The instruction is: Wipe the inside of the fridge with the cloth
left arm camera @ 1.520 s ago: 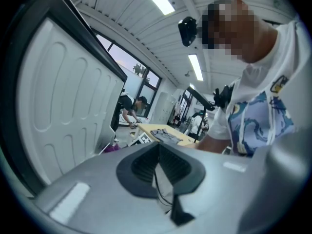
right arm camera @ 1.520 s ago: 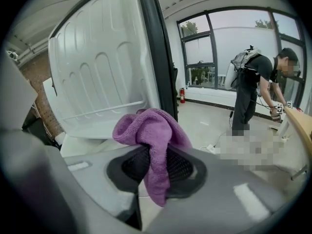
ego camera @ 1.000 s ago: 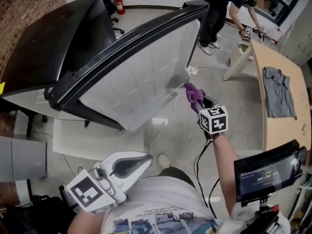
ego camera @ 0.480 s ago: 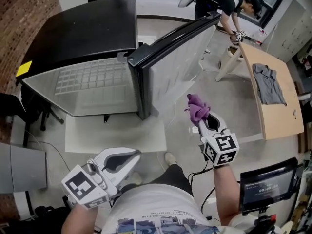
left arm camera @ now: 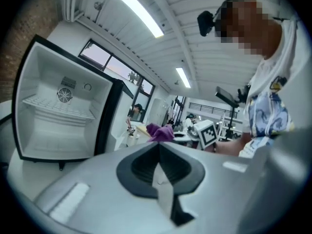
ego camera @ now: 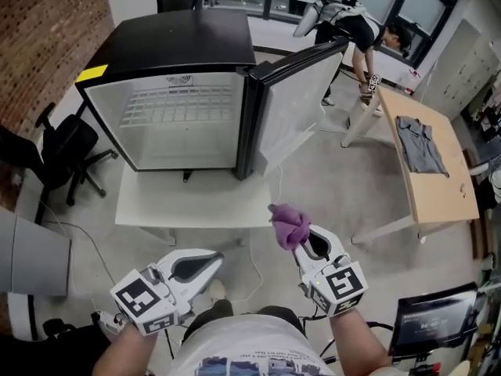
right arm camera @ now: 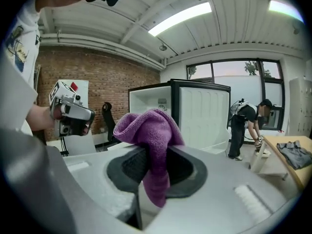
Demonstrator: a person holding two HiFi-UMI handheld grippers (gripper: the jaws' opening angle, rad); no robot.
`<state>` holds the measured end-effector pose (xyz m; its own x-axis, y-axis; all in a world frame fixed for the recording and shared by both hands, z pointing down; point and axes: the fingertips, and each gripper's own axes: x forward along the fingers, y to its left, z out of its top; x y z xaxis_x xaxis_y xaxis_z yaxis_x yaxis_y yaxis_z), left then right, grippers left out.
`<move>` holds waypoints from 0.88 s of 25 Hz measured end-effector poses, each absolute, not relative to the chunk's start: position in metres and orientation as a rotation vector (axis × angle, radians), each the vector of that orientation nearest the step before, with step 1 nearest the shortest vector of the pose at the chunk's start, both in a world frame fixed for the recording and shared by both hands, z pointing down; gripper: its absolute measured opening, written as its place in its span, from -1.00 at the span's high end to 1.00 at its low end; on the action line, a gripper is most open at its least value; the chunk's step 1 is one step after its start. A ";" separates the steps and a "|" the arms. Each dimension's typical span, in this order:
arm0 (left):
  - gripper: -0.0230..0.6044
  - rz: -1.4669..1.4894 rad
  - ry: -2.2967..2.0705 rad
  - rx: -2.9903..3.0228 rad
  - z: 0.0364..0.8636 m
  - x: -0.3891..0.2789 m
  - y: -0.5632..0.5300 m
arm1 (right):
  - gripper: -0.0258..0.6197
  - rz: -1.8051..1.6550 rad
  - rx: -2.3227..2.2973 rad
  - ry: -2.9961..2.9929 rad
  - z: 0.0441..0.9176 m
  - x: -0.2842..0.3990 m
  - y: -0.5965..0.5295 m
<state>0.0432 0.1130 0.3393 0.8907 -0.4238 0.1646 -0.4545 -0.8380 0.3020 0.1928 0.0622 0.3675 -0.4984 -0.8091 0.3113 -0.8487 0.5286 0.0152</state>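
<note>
Fridge (ego camera: 168,57) sitting w/ door (ego camera: 301,100) swung open; R gripper (ego camera: 304,241) pinching purple cloth (ego camera: 289,223) well in front, L gripper (ego camera: 215,256) hovering alongside, jaws together.

Was lit by ceiling strip lights (right arm camera: 180,14). Had a brick wall (ego camera: 47,30) at left, a black office chair (ego camera: 59,159) near it, a grey floor (ego camera: 337,186), tall windows (right arm camera: 243,82) behind, and a wooden worktop (ego camera: 448,198) with a grey shirt (ego camera: 419,143) at right.

A low white platform (ego camera: 180,206) on the grey concrete floor (ego camera: 344,186) carries a black fridge (ego camera: 168,77), door open, at the far left. A black office chair (ego camera: 55,155) stands on the floor further left. On the wooden table (ego camera: 442,186) at right lies a grey shirt (ego camera: 419,143).
</note>
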 end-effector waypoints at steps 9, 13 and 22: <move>0.91 0.169 -0.797 2.670 0.353 0.102 0.225 | 0.67 0.116 1.262 -2.604 0.365 0.222 0.176; 0.91 0.249 -0.824 2.671 0.355 0.112 0.277 | 0.67 0.158 1.262 -2.622 0.378 0.232 0.217; 0.91 0.270 -0.829 2.742 0.339 0.099 0.324 | 0.67 0.067 1.218 -2.693 0.363 0.207 0.266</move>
